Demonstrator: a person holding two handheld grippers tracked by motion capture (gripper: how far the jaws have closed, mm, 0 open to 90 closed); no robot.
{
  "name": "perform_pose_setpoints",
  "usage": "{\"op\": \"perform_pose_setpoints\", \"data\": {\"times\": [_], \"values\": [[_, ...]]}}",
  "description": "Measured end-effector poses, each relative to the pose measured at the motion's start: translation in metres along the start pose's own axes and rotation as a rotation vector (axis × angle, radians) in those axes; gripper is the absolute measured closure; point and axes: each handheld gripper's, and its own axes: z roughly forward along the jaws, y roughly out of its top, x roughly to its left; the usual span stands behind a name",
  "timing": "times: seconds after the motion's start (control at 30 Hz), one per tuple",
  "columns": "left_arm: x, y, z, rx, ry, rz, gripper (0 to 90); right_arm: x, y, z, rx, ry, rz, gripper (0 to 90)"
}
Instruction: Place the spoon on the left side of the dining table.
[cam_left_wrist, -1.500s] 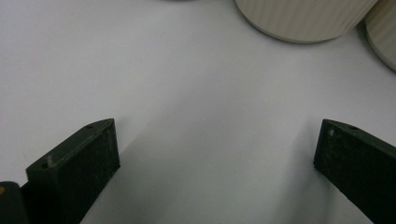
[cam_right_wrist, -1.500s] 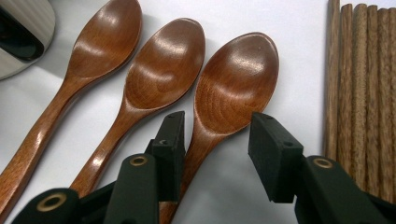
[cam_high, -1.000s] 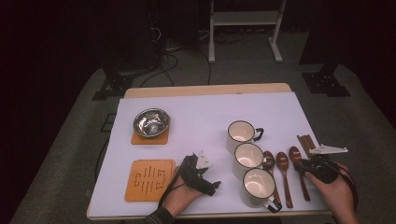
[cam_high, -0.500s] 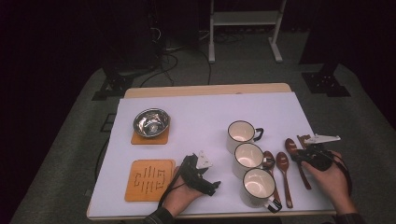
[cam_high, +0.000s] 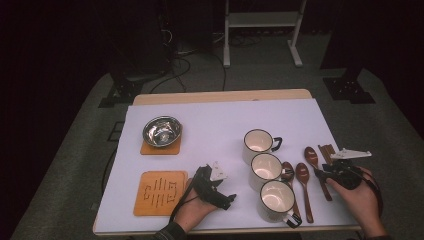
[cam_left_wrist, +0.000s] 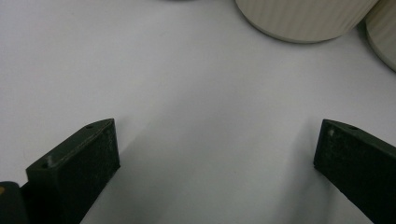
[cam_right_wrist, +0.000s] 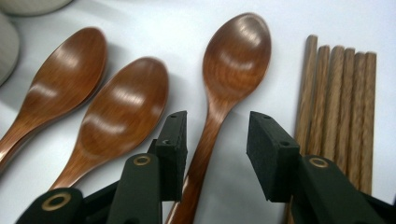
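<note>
1. High view: the right claw (cam_high: 321, 173) sits over the handle of the rightmost glossy brown wooden spoon (cam_high: 314, 161), which lies lengthwise on the white tabletop (cam_high: 210, 125), bowl away from the person. The left claw (cam_high: 231, 199) rests far off, beside the cream mugs (cam_high: 265, 167).
2. Left gripper view: the left claw's jaws stand wide apart, with nothing between them.
3. Right gripper view: the spoon's (cam_right_wrist: 231, 74) handle runs between the right claw's (cam_right_wrist: 215, 148) jaws, which have just been opening and do not yet pinch it. The brown wooden chopsticks (cam_right_wrist: 338, 107) lie parallel, just beside.
</note>
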Motion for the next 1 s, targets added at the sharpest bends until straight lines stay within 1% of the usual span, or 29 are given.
{"op": "perform_pose_setpoints", "data": {"times": [0.17,0.33,0.63,0.7,0.77,0.87,1.0], "values": [[0.0,0.0,0.0,0.002,0.0,0.0,0.0,0.005,-0.006,-0.005,0.007,-0.008,-0.003,57.1],[0.0,0.0,0.0,0.002,0.0,0.0,0.0,0.005,-0.012,-0.008,0.014,-0.014,0.001,57.7],[0.0,0.0,0.0,0.002,0.0,0.001,0.0,-0.008,-0.015,-0.007,0.015,-0.037,0.019,60.0],[0.0,0.0,0.0,0.0,0.0,0.0,0.0,-0.009,-0.015,-0.007,0.015,-0.032,0.025,61.3],[0.0,0.0,0.0,0.002,0.0,0.001,0.0,-0.01,-0.015,-0.006,0.016,-0.016,0.026,64.1],[0.0,0.0,0.0,0.001,0.0,0.001,0.0,-0.009,-0.015,-0.006,0.016,-0.012,0.015,68.2],[0.0,0.0,0.0,0.001,0.0,0.001,0.0,-0.008,-0.015,-0.006,0.016,-0.007,0.009,71.0]]}}
